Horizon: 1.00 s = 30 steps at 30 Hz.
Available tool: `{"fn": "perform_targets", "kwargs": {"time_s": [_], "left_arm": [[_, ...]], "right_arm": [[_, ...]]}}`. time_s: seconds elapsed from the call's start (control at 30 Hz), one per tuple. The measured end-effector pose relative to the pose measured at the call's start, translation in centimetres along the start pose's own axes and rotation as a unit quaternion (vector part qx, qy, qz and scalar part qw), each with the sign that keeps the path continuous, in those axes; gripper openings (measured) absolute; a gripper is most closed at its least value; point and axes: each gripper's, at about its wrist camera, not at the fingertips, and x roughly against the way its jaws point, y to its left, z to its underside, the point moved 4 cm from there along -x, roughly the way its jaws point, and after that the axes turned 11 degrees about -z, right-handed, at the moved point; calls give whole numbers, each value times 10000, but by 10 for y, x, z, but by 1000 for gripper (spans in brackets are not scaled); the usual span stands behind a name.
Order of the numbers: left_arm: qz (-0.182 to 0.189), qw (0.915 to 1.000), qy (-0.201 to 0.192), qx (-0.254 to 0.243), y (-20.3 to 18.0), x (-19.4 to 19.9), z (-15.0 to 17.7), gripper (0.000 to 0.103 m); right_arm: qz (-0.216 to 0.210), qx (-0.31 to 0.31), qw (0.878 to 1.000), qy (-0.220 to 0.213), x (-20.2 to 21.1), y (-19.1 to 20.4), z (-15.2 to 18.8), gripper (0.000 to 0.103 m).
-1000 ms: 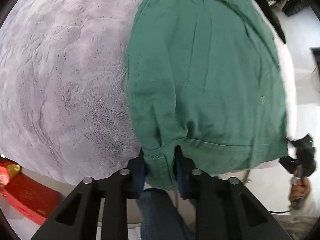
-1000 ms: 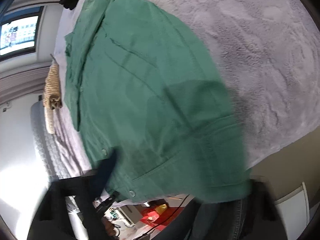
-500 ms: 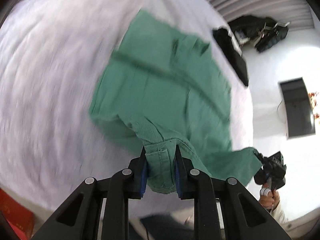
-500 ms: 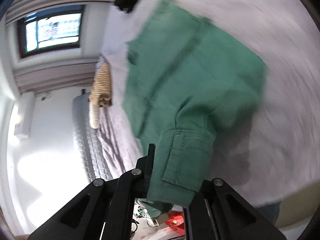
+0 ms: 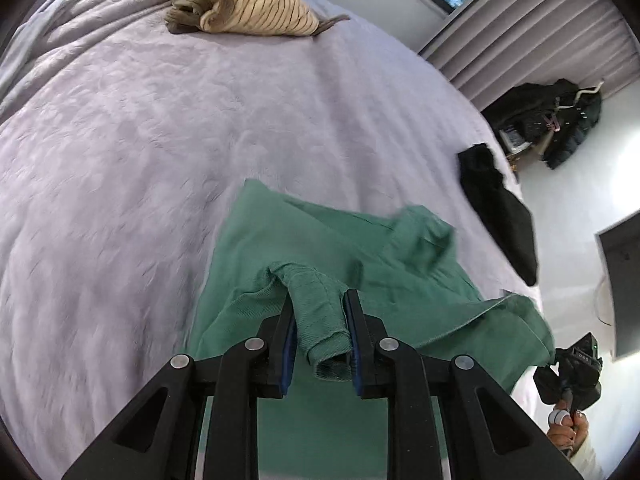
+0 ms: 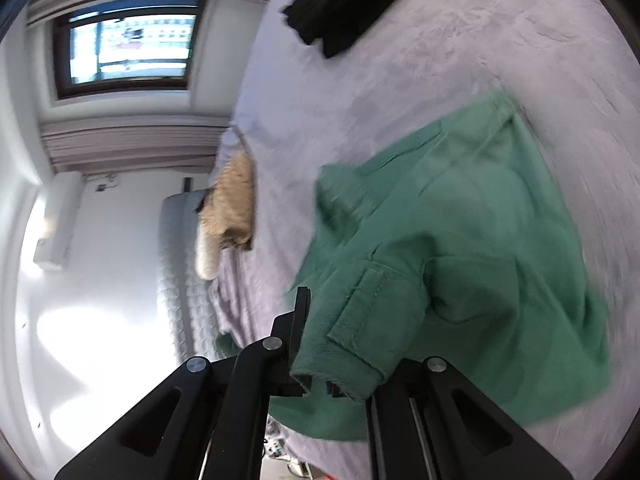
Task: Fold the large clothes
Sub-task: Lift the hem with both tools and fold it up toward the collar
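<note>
A big green shirt of thick woven cloth (image 5: 332, 248) is lifted at its bottom corners, and the rest is left lying on the fluffy pale purple blanket (image 5: 140, 128). One hemmed corner is pinched in the left gripper (image 5: 320, 332). The other corner is clamped in the right gripper (image 6: 316, 380). The cloth looks soft, floppy and fairly light, so it is best held by the stitched hems. A striped cream top (image 5: 248, 4) and a black garment (image 5: 496, 208) are seen well apart.
</note>
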Motion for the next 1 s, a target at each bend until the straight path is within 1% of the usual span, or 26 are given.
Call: {"fn": "perform_targets", "kwargs": {"time_s": [0.07,0.13,0.23,0.3,0.33,0.37,0.4,0.43,0.47,0.5,0.53,0.57,0.63,0.67,0.73,0.77,0.8,0.83,0.87,0.9,0.93,0.97,1.0], "left_arm": [[-168,9997,96,-135,-7,-26,-6,23],[-436,9980,211,-400,-16,-52,-12,23],[-641,9954,344,-626,-19,-72,-16,23],[-705,9950,257,-654,-17,-69,-19,24],[-679,9955,234,-620,-16,-66,-23,33],[-684,9956,201,-610,-16,-64,-24,47],[-794,9949,56,-616,-14,-58,-28,83],[-974,9930,-208,-642,-12,-48,-33,97],[-1034,9916,-351,-695,-11,-42,-35,97],[-1082,9896,-429,-847,-12,-39,-39,97],[-1108,9888,-406,-909,-13,-41,-40,97],[-1166,9874,-364,-1007,-14,-44,-42,97],[-1392,9822,-219,-1242,-16,-63,-42,97],[-1417,9812,-151,-1300,-15,-70,-40,97],[-1408,9798,165,-1411,-17,-101,-35,97],[-1437,9789,263,-1431,-18,-112,-33,97],[-1515,9769,409,-1448,-18,-127,-29,92],[-1576,9755,493,-1457,-17,-137,-25,60],[-1575,9746,622,-1468,-16,-146,-21,39],[-1596,9743,694,-1428,-16,-151,-17,17],[-1629,9751,579,-1392,-16,-147,-16,13],[-1632,9757,391,-1409,-17,-139,-16,8],[-1660,9748,223,-1472,-19,-131,-17,8]], "right_arm": [[238,-73,9997,-52,-8,-16,-11,6],[435,-177,9988,-146,-17,-31,-19,6],[656,-315,9970,-250,-26,-50,-27,10],[753,-452,9957,-282,-30,-56,-33,11],[791,-522,9952,-248,-29,-57,-33,13],[796,-553,9951,-199,-26,-55,-33,22],[795,-477,9955,-206,-23,-51,-34,32],[821,-320,9959,-225,-19,-45,-35,39],[896,-91,9956,-255,-14,-37,-36,56],[1048,191,9939,-280,-9,-29,-38,60],[1236,442,9909,-287,-5,-23,-40,60],[1587,755,9841,-268,0,-19,-42,60],[2241,1116,9680,-184,0,-20,-45,60],[2478,1238,9608,-90,-3,-26,-45,60],[2701,1306,9539,62,-12,-38,-45,60],[2868,1379,9479,149,-20,-46,-46,60],[3055,1455,9407,227,-26,-53,-46,60],[3260,1505,9328,306,-31,-60,-47,59],[3479,1604,9229,397,-37,-66,-46,41],[3453,1662,9226,433,-40,-66,-44,7],[3470,1781,9200,379,-41,-61,-41,6],[3559,2161,9089,242,-39,-44,-36,5],[3548,2445,9022,183,-39,-33,-33,5]]}}
